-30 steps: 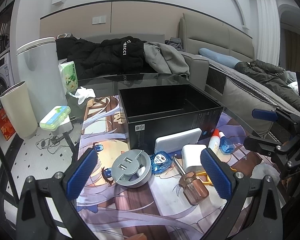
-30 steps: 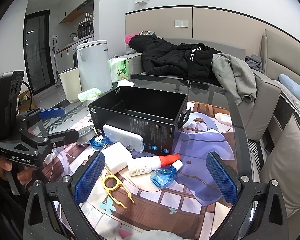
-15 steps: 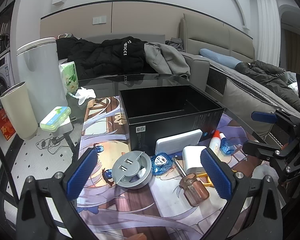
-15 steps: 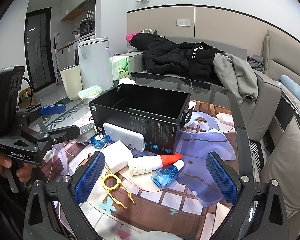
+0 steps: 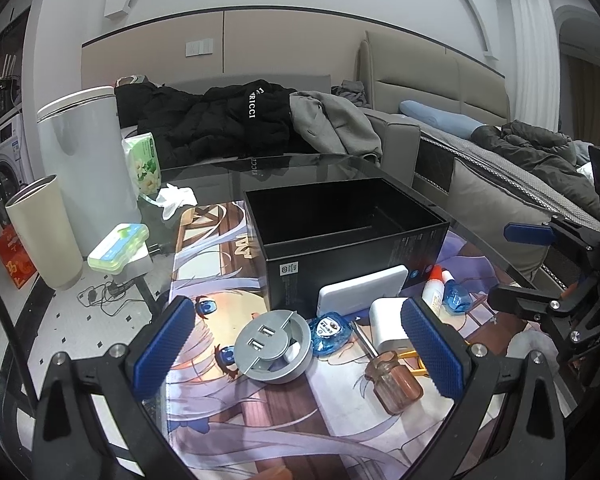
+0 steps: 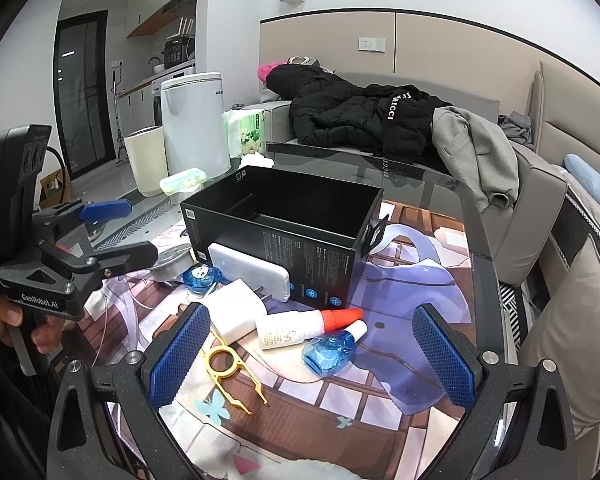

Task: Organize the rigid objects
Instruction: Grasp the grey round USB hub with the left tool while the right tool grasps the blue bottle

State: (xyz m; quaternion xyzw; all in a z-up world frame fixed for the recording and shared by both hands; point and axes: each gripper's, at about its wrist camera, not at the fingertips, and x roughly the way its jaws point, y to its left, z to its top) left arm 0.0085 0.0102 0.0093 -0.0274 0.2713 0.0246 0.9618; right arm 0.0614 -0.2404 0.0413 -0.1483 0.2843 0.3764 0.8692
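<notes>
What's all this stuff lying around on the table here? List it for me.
Box: one, black, open and empty, mid-table.
Power bank: one, white, leaning against box front.
Charger plug: one, white, before the power bank.
USB hub: one, round, grey, left of the pile.
Blue round case: one, beside the hub.
Glue bottle: one, white, red cap, lying down.
Blue bottle: one, lying by the glue.
Screwdriver: one, amber handle, front.
Yellow clip tool: one, front.
Left tongs: open, blue pads.
Right tongs: open, blue pads.
</notes>
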